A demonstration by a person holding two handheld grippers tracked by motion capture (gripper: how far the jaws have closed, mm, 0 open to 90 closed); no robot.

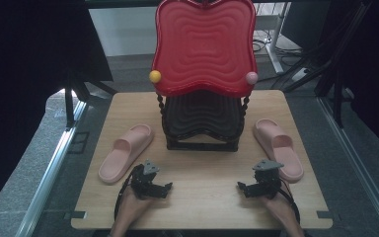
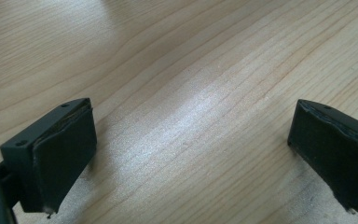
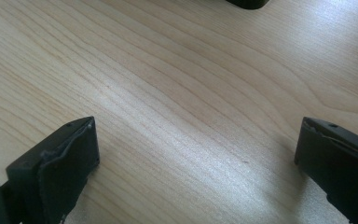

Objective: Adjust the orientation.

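Two pink slippers lie on the wooden table (image 1: pixel 202 168): one slipper (image 1: pixel 126 152) at the left, the other slipper (image 1: pixel 278 148) at the right. Between them stands a two-tier rack with a red wavy tray (image 1: pixel 205 47) on top and a black tray (image 1: pixel 203 118) below. My left gripper (image 1: pixel 164 188) rests near the front edge, just right of the left slipper's heel, open and holding nothing. My right gripper (image 1: pixel 243 187) sits left of the right slipper's heel, also open. In the left gripper view the gripper (image 2: pixel 200 154) hovers over bare wood; the right gripper (image 3: pixel 200 163) likewise in its view.
A yellow ball (image 1: pixel 155 76) and a pink ball (image 1: pixel 251 77) cap the rack's posts at the red tray's lower corners. Dark curtains flank the table, with metal rails on the floor at both sides. A dark object's edge (image 3: pixel 247 3) shows at the top of the right gripper view.
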